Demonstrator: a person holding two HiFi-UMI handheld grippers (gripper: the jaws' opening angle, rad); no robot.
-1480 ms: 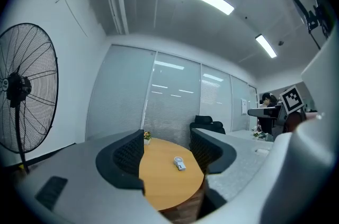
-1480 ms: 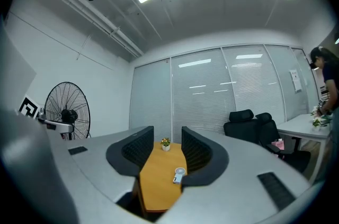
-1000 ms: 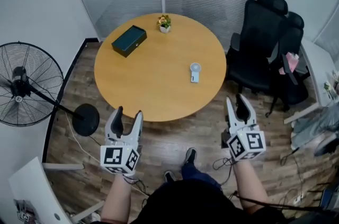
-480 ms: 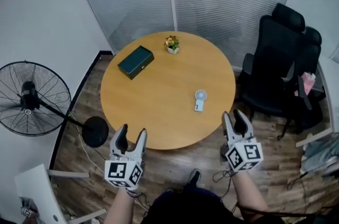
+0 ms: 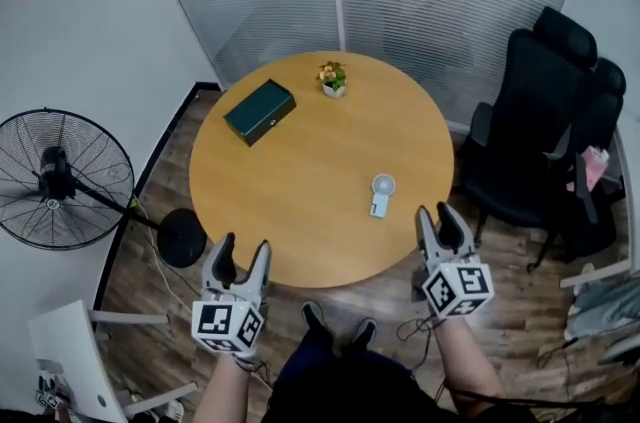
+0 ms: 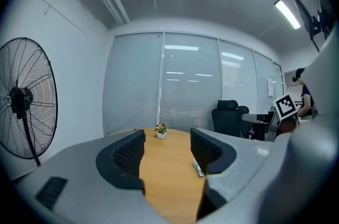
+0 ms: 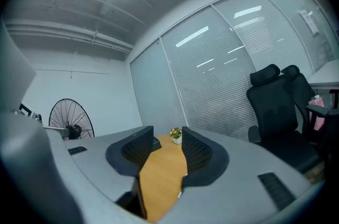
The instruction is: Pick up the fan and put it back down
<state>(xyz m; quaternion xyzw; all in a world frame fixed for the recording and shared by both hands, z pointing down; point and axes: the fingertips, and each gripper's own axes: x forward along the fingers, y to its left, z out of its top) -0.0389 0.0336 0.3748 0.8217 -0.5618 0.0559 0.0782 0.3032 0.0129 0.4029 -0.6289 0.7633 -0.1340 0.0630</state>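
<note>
Now we hold the left gripper (image 5: 243,247) and the right gripper (image 5: 434,213) just off the round table's (image 5: 300,181) near edge, jaws apart, empty. Our small white fan (image 5: 380,195) lies flat on the table's right half, its long axis running near to far: head away from us, handle toward that edge.

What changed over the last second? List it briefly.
The left hand-held gripper and right hand-held gripper advanced to the round table's near edge, the right toward the small fan. Nothing gripped; both stay open. Fan, green box and flower pot unmoved.
</note>
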